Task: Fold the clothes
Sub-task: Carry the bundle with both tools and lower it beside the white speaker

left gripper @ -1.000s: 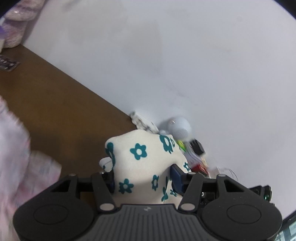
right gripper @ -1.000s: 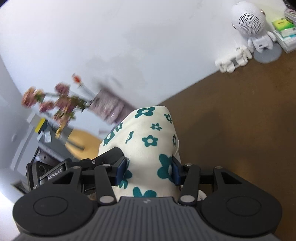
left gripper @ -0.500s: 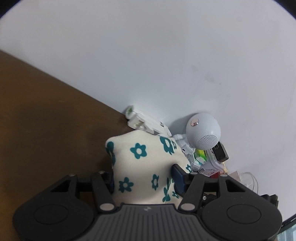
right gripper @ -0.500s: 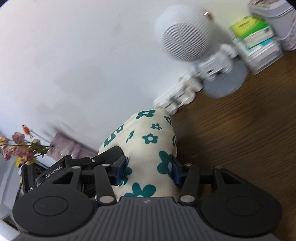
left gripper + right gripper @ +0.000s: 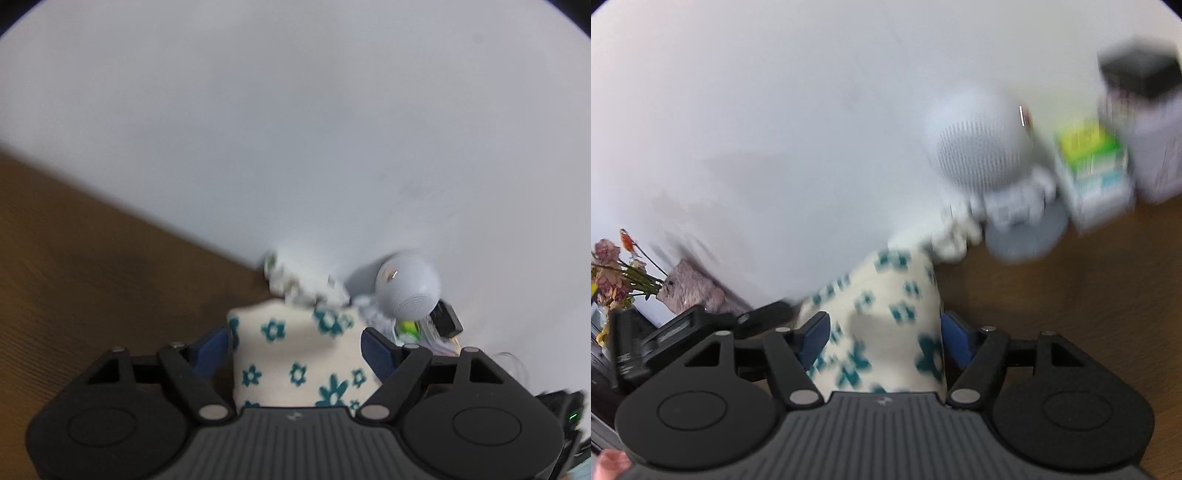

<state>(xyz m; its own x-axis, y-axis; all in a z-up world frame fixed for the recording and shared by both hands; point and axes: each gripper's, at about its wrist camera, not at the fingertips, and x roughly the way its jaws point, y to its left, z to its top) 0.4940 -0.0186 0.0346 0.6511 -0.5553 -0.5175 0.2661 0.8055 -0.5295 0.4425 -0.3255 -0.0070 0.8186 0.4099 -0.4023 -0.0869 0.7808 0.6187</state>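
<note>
While the left gripper (image 5: 295, 341) points toward the back of the wooden table (image 5: 92, 280), its two blue pads (image 5: 212, 349) stand spread wide, with a fold of cream cloth printed with teal flowers (image 5: 295, 358) rising between them; the left pad sits just beside the fabric's edge and the right pad sits at its other flank, so the jaws look parted rather than pinched. On the right gripper (image 5: 882, 338) the blue pads (image 5: 814, 336) are likewise set apart, and a second bunch of the same flowered cloth (image 5: 886, 325) stands up between them, blurred, its sides lying close against both pads; whether they press it I cannot tell. Beyond the left gripper's cloth, a small white object (image 5: 303, 286) lies at the table's far edge against the pale wall (image 5: 295, 129), too smeared to name. Just right of it stands a white round speaker figure (image 5: 408, 290) with a perforated face, and behind that a black block (image 5: 447, 321) and something yellow-green. In the right wrist view the same speaker figure (image 5: 979, 144) looms near on its grey disc base, beside a green-and-white box (image 5: 1089, 170) and a pale container with a dark lid (image 5: 1141, 122). Far left there, dried flowers (image 5: 613, 273) and a pinkish fuzzy item (image 5: 690, 288) sit by the wall.
</note>
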